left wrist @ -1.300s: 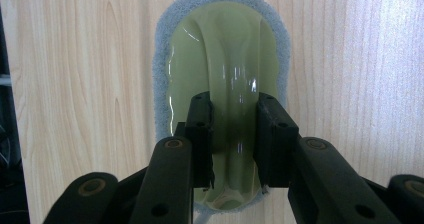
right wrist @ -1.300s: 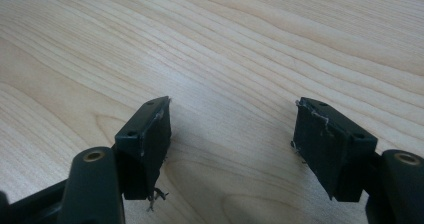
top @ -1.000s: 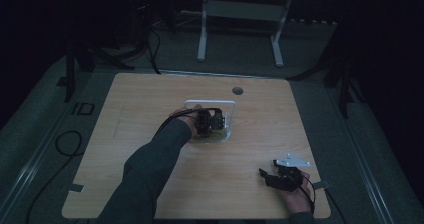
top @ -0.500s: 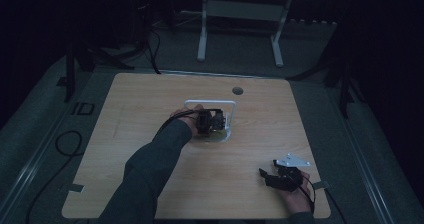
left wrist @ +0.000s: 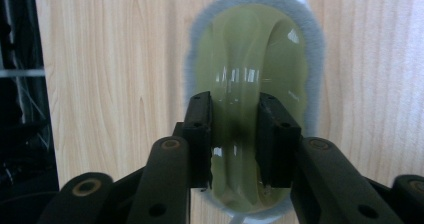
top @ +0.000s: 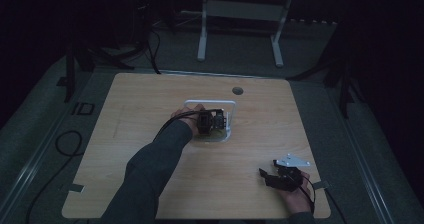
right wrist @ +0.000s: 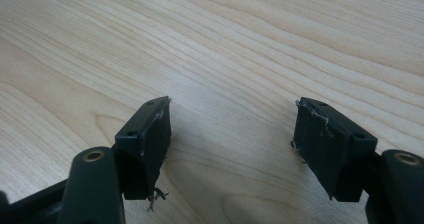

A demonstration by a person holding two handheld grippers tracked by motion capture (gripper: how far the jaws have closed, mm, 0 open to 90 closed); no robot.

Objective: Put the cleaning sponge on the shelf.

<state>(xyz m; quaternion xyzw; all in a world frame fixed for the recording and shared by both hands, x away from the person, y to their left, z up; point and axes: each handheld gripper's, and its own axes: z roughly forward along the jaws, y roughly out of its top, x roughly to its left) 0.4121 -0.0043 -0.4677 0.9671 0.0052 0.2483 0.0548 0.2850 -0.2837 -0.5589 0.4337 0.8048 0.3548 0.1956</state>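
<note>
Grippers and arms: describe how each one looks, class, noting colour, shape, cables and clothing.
The left gripper has two flat black rectangular jaws with small screws, on rounded black links with brass-coloured pivots. The right gripper has matching black jaws with frayed pad edges and a grey three-cornered plate. A black cable trails over the dark long sleeve.

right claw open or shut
Open. In the right gripper view the right claw has its two black jaws standing wide apart, with bare light wooden table showing between them and nothing held.

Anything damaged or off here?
Right gripper: pads look worn, with frayed threads hanging off their edges. It's open over bare table. Left gripper straddles a fold in the green bag; nothing spilled.
</note>
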